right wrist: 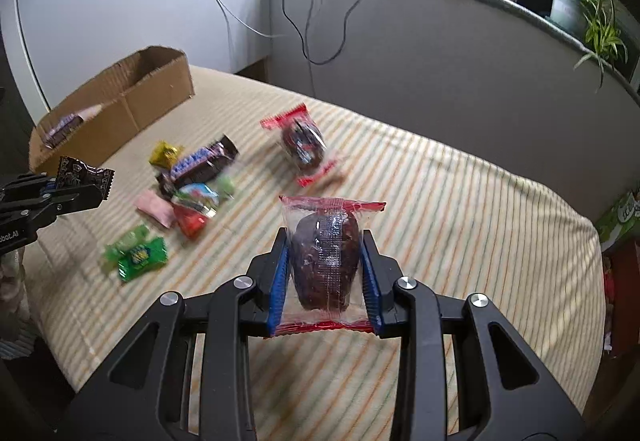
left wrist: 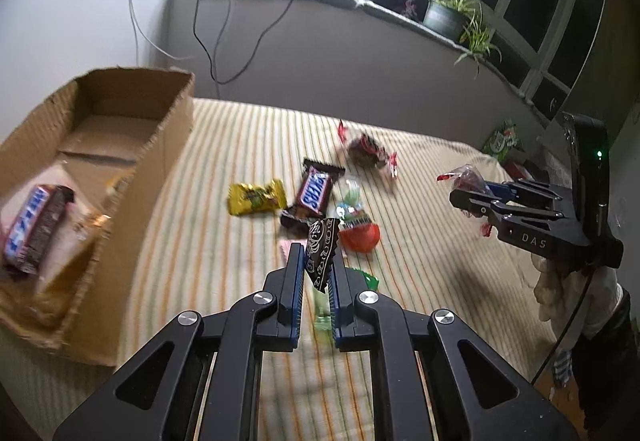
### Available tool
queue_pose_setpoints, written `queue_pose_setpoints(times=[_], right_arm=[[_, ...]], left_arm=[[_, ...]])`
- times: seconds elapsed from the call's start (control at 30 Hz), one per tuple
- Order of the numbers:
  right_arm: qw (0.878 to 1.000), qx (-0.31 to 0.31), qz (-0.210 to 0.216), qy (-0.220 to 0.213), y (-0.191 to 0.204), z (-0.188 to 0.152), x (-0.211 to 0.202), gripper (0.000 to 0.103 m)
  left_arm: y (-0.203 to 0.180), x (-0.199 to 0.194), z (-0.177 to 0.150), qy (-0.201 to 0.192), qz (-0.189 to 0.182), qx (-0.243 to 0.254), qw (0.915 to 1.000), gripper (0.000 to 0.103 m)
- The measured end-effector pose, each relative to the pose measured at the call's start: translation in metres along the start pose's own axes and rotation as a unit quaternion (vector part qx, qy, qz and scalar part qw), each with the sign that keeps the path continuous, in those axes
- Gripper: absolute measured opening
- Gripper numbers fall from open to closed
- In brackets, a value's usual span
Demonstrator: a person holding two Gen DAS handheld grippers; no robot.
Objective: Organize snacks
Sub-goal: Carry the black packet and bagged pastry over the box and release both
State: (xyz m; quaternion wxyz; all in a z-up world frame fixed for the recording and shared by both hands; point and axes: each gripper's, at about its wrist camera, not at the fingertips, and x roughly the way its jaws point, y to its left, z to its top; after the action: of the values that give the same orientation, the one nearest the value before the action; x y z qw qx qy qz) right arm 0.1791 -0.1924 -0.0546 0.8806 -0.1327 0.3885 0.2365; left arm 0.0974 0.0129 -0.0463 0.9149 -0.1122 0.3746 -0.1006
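Note:
My left gripper [left wrist: 317,255] is shut on a small dark patterned candy wrapper [left wrist: 320,249], held above the striped cloth; the same gripper [right wrist: 86,189] and its wrapper [right wrist: 82,171] show at the left edge of the right wrist view. My right gripper [right wrist: 325,241] is shut on a clear, red-edged packet with a dark brown snack [right wrist: 326,261], lifted off the cloth; it appears at the right of the left wrist view [left wrist: 460,197]. Loose on the cloth lie a Snickers bar [left wrist: 314,191], a yellow candy [left wrist: 256,197], a red-and-green packet [left wrist: 358,229], green candies [right wrist: 136,253] and a second red-edged packet [right wrist: 304,145].
An open cardboard box [left wrist: 168,129] stands at the left on the cloth, with a Snickers bar [left wrist: 32,225] and other packets inside. Behind runs a windowsill with a potted plant [left wrist: 444,15] and cables. A green package [left wrist: 502,139] lies at the far right edge.

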Motion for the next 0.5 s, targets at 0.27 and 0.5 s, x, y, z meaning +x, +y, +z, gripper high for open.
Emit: queue_pose_setpoints(times=[0.27,0.5], right_arm=[[1.000,-0.010,0.019,-0.024,0.027,0.030,-0.011,0.034],[0.999,-0.025,0.033,-0.034,0.059,0.056,-0.010,0.034]], left_arm=[[0.019,-0.029,0.010,-0.035,0.015,-0.005,0.9993,0.010],[0.048,-0.048,0.015,-0.054,0.032,-0.022,0.9978,0.010]])
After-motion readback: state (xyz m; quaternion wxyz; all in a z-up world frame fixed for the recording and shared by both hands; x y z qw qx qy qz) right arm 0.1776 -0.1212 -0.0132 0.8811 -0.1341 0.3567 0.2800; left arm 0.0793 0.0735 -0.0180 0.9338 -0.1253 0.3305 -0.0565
